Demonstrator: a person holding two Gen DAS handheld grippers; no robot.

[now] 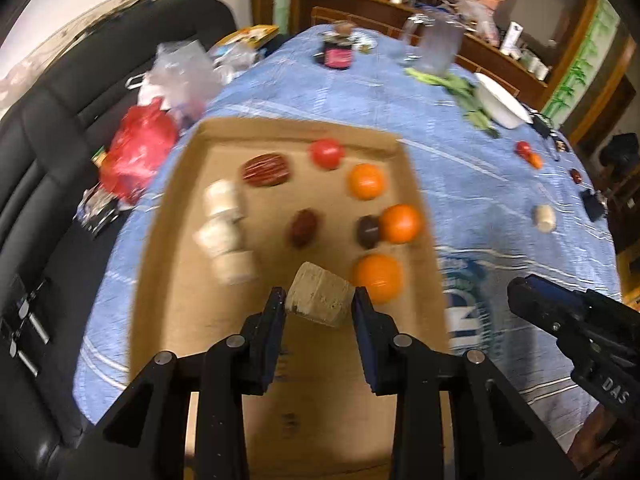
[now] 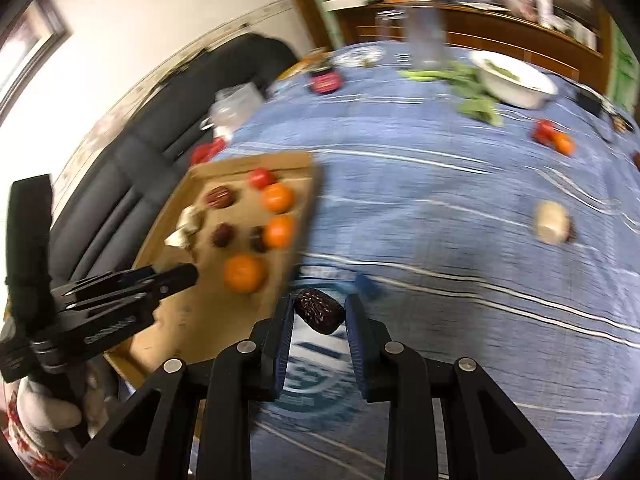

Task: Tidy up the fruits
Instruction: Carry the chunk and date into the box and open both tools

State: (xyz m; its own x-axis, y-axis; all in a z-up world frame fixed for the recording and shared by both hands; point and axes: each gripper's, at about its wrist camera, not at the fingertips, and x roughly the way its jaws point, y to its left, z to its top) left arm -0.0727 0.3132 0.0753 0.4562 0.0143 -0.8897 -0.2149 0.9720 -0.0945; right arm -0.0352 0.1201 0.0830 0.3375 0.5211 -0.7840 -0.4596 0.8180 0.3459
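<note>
My left gripper [image 1: 320,306] is shut on a pale beige chunk [image 1: 320,298] and hangs over the near part of a cardboard tray [image 1: 160,264]. In the tray lie three oranges [image 1: 366,181], a red tomato [image 1: 326,153], dark red dates [image 1: 267,170] and several pale chunks [image 1: 222,200]. My right gripper [image 2: 318,316] is shut on a dark red date [image 2: 320,311], above the blue cloth just right of the tray [image 2: 200,312]. Loose on the cloth remain a pale chunk [image 2: 553,222] and a tomato with an orange piece [image 2: 554,136].
A blue cloth [image 2: 440,208] covers the table. At its far end stand a white bowl [image 2: 516,80], green leaves [image 2: 476,100], a clear jug [image 1: 438,46] and a dark jar [image 1: 338,52]. A black sofa [image 1: 52,128] with plastic bags [image 1: 136,152] runs along the left.
</note>
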